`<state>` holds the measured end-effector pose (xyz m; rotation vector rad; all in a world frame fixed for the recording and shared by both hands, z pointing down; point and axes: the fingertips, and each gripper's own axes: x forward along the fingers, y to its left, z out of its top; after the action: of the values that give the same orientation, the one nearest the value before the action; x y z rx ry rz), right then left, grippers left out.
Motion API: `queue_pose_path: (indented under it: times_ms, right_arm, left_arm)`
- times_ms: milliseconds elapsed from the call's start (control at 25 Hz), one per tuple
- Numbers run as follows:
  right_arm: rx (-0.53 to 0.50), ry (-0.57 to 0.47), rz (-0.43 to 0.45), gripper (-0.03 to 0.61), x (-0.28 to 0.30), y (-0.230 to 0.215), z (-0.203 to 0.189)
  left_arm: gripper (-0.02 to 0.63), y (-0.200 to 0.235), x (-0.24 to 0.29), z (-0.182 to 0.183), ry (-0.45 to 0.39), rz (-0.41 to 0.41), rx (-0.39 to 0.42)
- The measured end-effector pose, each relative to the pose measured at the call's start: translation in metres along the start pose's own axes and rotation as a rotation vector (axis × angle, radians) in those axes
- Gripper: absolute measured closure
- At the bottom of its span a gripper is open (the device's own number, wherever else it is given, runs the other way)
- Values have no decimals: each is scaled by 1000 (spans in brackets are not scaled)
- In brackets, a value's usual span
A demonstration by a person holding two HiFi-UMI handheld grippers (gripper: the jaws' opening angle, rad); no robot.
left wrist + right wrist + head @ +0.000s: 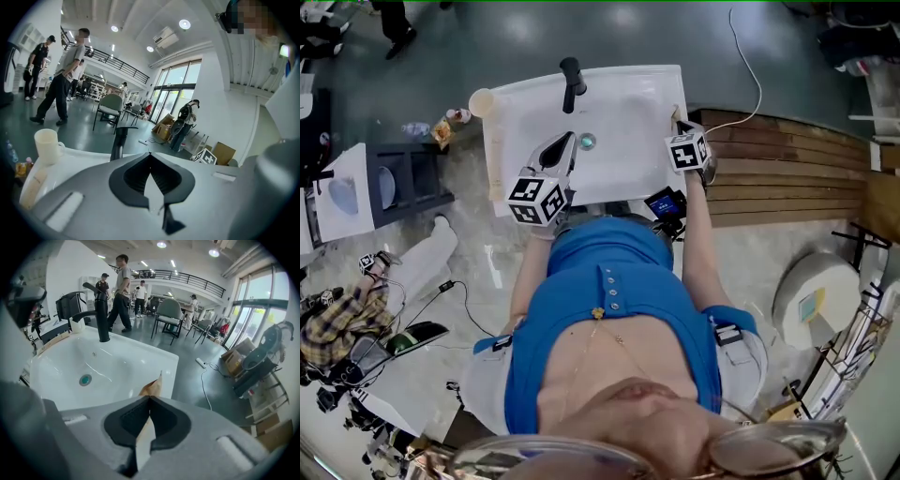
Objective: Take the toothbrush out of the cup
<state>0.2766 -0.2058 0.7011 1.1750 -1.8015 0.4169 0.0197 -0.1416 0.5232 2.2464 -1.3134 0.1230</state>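
Closest to the lens is one pair of glasses (773,442), and below it the person's blue shirt (609,309) fills the middle of the head view. Past the shirt lies one white sink (628,103) with one black faucet (572,82) at its far edge and one green-ringed drain (587,142) in the basin.

Two grippers hang over that sink. The left gripper (150,155) is above the basin's near left part; its jaws meet at the tips with nothing between them. The right gripper (150,398) sits at the sink's right rim, its jaws closed on one thin tan strip (152,386) whose pointed end sticks out past the tips — what that strip is I cannot tell.

One pale cup (481,101) stands on the sink's far left corner, left of the faucet and well apart from both grippers. No view looks into it, so I cannot place the toothbrush. From the left gripper the faucet rises just beyond the jaws, with the cup off to one side.

A slatted wooden deck (787,169) adjoins the sink's right side — several people and chairs fill the hall behind.
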Motion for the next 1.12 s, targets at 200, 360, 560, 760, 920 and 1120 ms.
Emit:
queue_pose_path:
  times_ms: [200, 360, 560, 760, 920, 1120]
  right_arm:
    - [21, -1, -1, 574, 3, 0, -5]
    - [49, -9, -1, 569, 0, -4, -5]
    - [62, -21, -9, 557, -1, -9, -4]
    - [85, -44, 0, 540, -5, -9, 0]
    - [87, -46, -1, 534, -10, -8, 2]
    - [78, -60, 4, 526, -8, -7, 4]
  left_arm:
    - [612, -1, 2, -1, 0, -4, -2]
    - [612, -2, 2, -1, 1, -7, -6]
    - [612, 0, 5, 0, 3, -13, -6]
    - [612, -4, 7, 1, 6, -27, -2]
    - [612, -6, 8, 0, 10, -35, -1]
    - [613, -6, 10, -1, 9, -41, -1]
